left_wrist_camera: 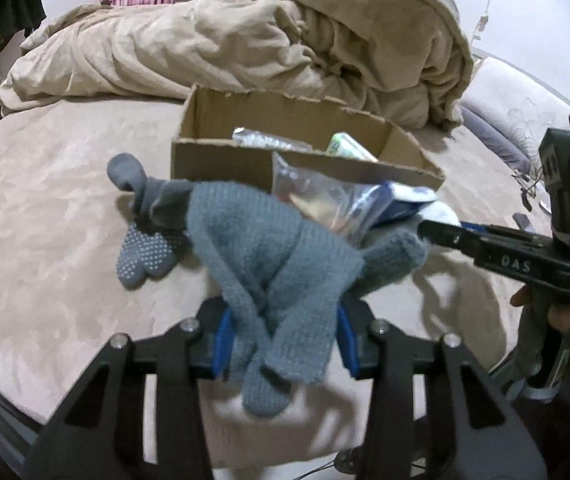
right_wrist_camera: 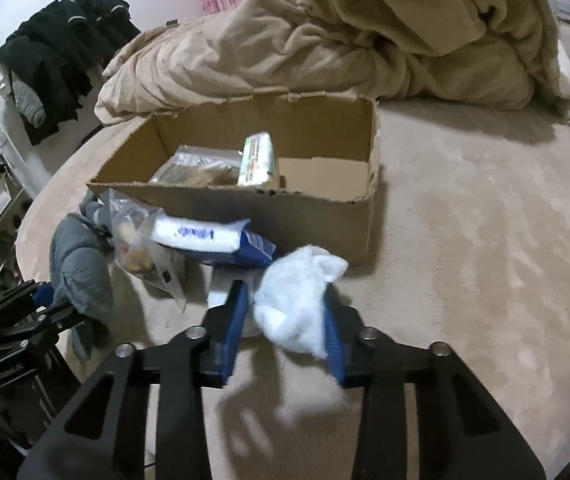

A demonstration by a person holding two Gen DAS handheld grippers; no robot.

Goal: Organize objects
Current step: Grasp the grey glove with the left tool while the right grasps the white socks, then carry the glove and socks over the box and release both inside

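Note:
My left gripper (left_wrist_camera: 283, 338) is shut on a grey-blue knit glove (left_wrist_camera: 269, 264) and holds it above the bed; it also shows in the right wrist view (right_wrist_camera: 81, 268). My right gripper (right_wrist_camera: 285, 316) is shut on a white crumpled cloth (right_wrist_camera: 299, 300). An open cardboard box (right_wrist_camera: 317, 220) stands on the bed just beyond, holding a clear packet (right_wrist_camera: 193, 166) and a green-white pack (right_wrist_camera: 257, 156). In front of the box lie a clear bag of small items (right_wrist_camera: 137, 240), a white-blue pack (right_wrist_camera: 213, 238) and a grey dotted glove (left_wrist_camera: 145, 252).
A heaped beige duvet (left_wrist_camera: 245, 40) lies behind the box. The beige bed sheet (right_wrist_camera: 485, 240) stretches to the right. Dark clothes (right_wrist_camera: 61, 52) hang at the far left. A pillow (left_wrist_camera: 517, 116) lies at the right.

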